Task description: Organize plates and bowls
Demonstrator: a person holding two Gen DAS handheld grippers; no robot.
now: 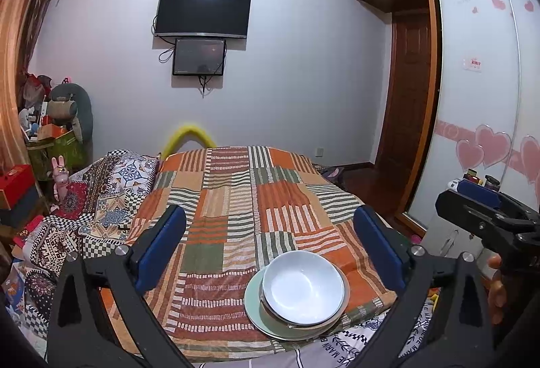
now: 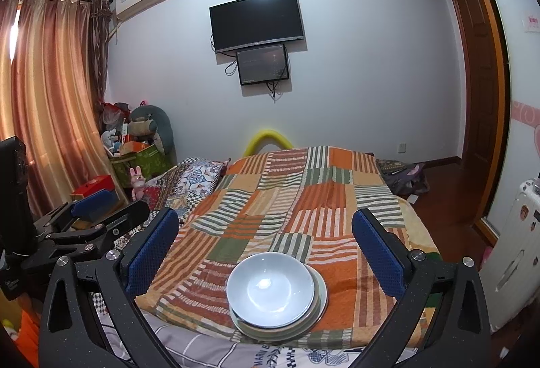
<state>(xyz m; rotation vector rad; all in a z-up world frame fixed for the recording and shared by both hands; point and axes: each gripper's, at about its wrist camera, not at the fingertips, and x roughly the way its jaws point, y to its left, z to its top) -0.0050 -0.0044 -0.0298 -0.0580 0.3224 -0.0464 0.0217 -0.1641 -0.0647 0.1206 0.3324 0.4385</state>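
A white bowl [image 1: 303, 287] sits on top of a pale green plate [image 1: 256, 310], and both rest on a striped blanket [image 1: 236, 199] near the front edge of the bed. The bowl is not in the middle of the plate (it sits a bit to one side). The left gripper [image 1: 270, 246] is wide apart with nothing in it, up above the dishes. The right gripper [image 2: 266, 250] is wide apart too and holds nothing. A black TV [image 2: 256, 20] hangs on the far wall.
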